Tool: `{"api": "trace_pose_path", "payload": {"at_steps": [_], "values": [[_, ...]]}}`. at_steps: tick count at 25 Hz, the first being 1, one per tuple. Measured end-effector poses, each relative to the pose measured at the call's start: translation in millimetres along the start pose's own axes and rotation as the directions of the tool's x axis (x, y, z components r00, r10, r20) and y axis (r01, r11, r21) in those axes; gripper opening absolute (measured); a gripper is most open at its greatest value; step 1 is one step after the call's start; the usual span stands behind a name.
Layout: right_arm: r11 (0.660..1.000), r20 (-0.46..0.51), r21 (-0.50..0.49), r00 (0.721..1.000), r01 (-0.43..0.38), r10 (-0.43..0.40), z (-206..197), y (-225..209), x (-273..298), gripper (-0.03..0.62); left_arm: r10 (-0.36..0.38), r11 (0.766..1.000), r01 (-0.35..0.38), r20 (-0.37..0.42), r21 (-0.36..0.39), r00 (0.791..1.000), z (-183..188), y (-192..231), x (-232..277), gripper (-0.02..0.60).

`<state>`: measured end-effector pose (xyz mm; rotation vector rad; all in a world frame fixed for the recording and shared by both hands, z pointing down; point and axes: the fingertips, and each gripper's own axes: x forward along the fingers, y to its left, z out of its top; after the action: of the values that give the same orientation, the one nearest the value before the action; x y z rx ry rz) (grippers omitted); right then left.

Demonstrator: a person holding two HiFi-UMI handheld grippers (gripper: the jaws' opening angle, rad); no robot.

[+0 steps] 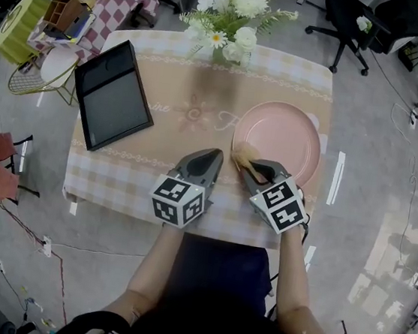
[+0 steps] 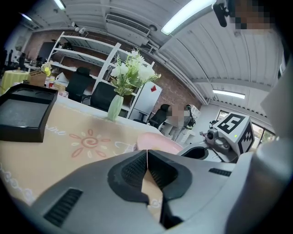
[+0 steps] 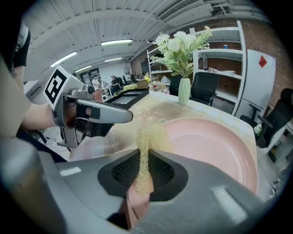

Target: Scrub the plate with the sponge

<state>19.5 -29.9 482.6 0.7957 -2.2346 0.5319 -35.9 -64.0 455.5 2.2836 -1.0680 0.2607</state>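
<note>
Right tool point(image 3: 145, 155) pinches yellow mesh sponge point(image 3: 149, 136). Its long axis runs forward past the jaws, tip at pink plate's point(image 1: 288, 138) near-left rim. Plate on worktop's point(image 1: 166, 146) right side. Left tool point(image 2: 147, 154): jaws pressed together, nothing between.

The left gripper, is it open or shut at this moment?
Shut. The left gripper has its two jaws pressed together along a thin line in its own view, and nothing sits between them.
</note>
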Motion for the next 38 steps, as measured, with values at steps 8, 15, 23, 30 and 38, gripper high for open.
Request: {"api": "trace_pose_path", "payload": {"at_steps": [8, 15, 23, 30, 38], "values": [[1.000, 0.004, -0.010, 1.000, 0.013, -0.013, -3.6, -3.4, -7.6, 0.049, 0.002, 1.000, -0.002, 0.005, -0.002, 1.000, 0.0, -2.9, 5.5, 0.012], [0.997, 0.037, -0.032, 0.997, 0.068, -0.067, 9.9, -23.6, -22.3, 0.049, -0.008, 1.000, 0.008, 0.004, -0.004, 1.000, -2.1, -4.0, 9.2, 0.012], [0.988, 0.081, -0.060, 0.987, 0.145, -0.140, 30.1, -55.6, -28.1, 0.048, -0.017, 1.000, 0.017, 0.014, -0.008, 1.000, 0.0, -5.4, 19.7, 0.012], [0.980, 0.115, -0.033, 0.975, 0.194, -0.189, 43.2, -86.3, -27.2, 0.048, -0.004, 1.000, 0.004, -0.018, -0.013, 1.000, -7.7, -1.3, 28.2, 0.012], [0.956, 0.048, -0.135, 0.965, 0.261, -0.257, 48.1, -115.7, -15.1, 0.048, 0.012, 1.000, -0.012, -0.039, -0.005, 0.999, -12.6, 2.0, 35.7, 0.012]]}}
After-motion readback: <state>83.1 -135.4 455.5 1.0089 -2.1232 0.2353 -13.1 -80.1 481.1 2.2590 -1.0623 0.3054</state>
